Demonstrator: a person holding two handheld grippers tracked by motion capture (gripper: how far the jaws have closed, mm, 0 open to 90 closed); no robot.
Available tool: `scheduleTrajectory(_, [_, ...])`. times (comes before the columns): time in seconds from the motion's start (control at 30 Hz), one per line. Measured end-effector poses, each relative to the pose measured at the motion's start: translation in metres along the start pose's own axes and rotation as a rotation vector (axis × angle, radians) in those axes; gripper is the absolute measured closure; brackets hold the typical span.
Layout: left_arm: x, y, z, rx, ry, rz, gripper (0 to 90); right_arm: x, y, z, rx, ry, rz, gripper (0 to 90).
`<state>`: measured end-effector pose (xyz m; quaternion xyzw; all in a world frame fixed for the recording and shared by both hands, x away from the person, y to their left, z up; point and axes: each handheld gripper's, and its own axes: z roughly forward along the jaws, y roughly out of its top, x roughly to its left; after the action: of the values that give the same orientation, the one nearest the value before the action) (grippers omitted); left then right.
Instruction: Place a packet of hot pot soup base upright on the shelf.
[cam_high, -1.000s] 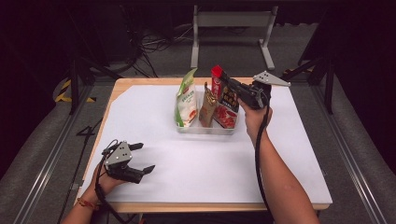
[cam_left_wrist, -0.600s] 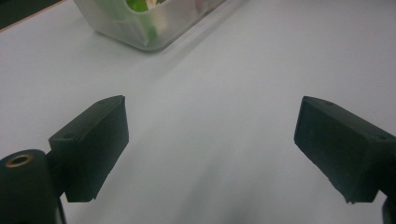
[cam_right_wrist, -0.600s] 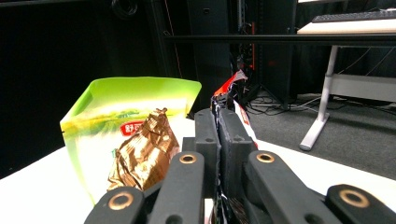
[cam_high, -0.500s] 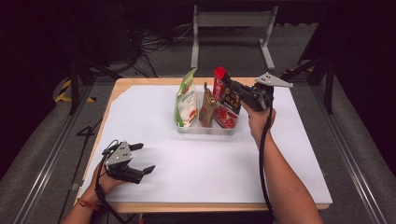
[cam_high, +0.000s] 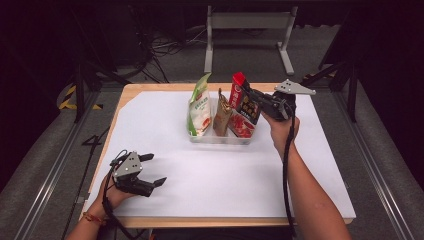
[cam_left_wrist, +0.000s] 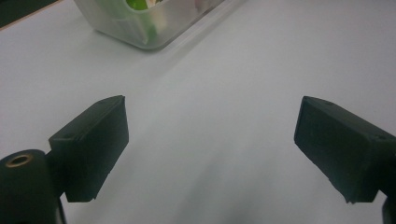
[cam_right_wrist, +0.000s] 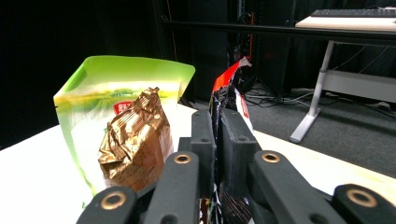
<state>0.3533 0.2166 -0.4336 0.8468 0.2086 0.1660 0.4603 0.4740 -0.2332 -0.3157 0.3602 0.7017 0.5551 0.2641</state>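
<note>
A clear plastic tray (cam_high: 220, 140) stands at the middle back of the white tabletop (cam_high: 210, 185). It holds an upright green packet (cam_high: 199, 107) and a crinkled brown packet (cam_high: 221, 115). My right gripper (cam_high: 248, 95) reaches in from the right, and a red and black packet (cam_high: 242, 100) stands at the tray's right end between its jaws. In the right gripper view the right gripper (cam_right_wrist: 217, 126) has the red and black packet (cam_right_wrist: 229, 79) pinched in a thin gap. Its jaws have just been opening slightly. My left gripper (cam_high: 155, 169) rests open at the front left with nothing in it.
In the left gripper view the left gripper (cam_left_wrist: 210, 154) hovers over bare white surface, with the tray (cam_left_wrist: 140, 28) far ahead. In the right gripper view the green packet (cam_right_wrist: 93, 107) and the brown packet (cam_right_wrist: 135, 140) stand left of the jaws. A metal stand (cam_high: 250, 20) is beyond the table.
My right gripper and the red and black packet have shifted slightly to the right above the tray's right end. My left gripper has stayed where it was.
</note>
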Motion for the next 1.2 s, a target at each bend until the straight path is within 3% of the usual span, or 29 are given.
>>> scheduleTrajectory(0.33, [0.000, 0.000, 0.001, 0.003, -0.001, 0.001, 10.8, -0.001, -0.003, -0.007, 0.027, -0.003, -0.003, 68.9])
scheduleTrajectory(1.2, [0.000, 0.000, 0.003, 0.017, 0.000, 0.004, 10.8, -0.001, -0.008, -0.035, 0.055, -0.026, -0.061, 60.7])
